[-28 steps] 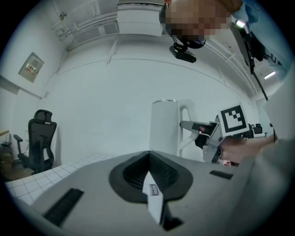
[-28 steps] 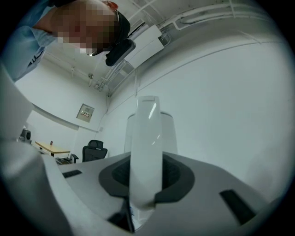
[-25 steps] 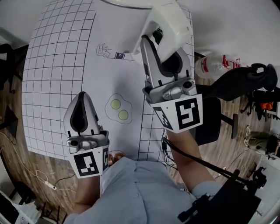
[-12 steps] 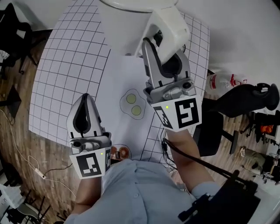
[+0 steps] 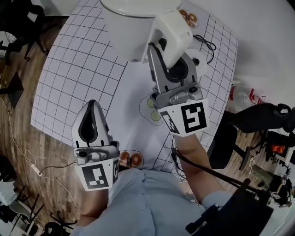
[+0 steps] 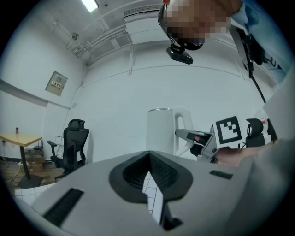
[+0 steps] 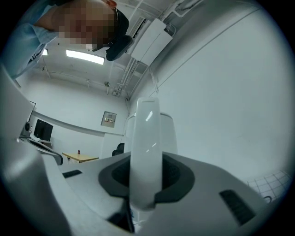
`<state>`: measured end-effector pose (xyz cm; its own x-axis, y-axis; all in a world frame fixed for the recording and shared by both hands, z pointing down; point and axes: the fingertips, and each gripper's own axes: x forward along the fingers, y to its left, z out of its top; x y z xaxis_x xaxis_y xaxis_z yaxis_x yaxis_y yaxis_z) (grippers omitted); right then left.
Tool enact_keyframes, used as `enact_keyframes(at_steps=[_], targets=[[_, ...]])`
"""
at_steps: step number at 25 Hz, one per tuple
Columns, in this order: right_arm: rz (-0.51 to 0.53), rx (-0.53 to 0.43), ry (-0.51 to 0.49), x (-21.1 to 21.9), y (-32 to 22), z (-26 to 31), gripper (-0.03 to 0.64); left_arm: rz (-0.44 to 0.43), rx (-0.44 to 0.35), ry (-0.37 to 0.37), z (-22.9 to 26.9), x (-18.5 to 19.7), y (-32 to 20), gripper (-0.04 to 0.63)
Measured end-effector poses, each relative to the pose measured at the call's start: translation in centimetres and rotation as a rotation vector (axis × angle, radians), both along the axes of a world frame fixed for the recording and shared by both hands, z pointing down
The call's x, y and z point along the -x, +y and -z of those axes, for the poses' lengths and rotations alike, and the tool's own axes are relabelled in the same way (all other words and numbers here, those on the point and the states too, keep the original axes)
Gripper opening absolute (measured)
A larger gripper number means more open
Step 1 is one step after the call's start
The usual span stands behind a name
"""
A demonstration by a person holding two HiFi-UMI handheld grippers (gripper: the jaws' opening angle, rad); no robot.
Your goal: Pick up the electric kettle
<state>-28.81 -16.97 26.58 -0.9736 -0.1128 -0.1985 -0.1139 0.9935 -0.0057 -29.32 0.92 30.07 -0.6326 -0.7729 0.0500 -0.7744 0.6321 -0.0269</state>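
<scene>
Electric kettle (image 5: 138, 9), at the tabletop's (image 5: 78, 73) far side, has its handle (image 5: 173, 27) clamped in the right claw (image 7: 145, 177), while the left claw (image 5: 91, 105) is closed on nothing, so the heavy body may swing or slip from that single narrow grip.

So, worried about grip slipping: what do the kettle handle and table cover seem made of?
The kettle handle looks like glossy white plastic: bright highlights run down it. The table cover seems matte printed paper or vinyl: flat grid, no glare.
</scene>
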Motion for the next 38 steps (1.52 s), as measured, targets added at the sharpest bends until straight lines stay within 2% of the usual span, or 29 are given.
enact_keyframes(at_steps=[4,15,24,38], targets=[[0.039,0.027,0.05,1.6,1.0,-2.7,0.081,0.028,0.018,0.021,-0.9,1.2,0.8,0.0],[0.063,0.051,0.138,4.2,1.2,-8.5,0.081,0.05,0.042,0.05,-2.6,3.8,0.8,0.0],[0.071,0.073,0.187,3.7,1.0,-12.1,0.081,0.051,0.049,0.063,-3.3,4.4,0.4,0.0],[0.098,0.058,0.252,0.9,1.1,-15.3,0.092,-0.006,0.034,0.047,-2.0,2.5,-1.4,0.0]])
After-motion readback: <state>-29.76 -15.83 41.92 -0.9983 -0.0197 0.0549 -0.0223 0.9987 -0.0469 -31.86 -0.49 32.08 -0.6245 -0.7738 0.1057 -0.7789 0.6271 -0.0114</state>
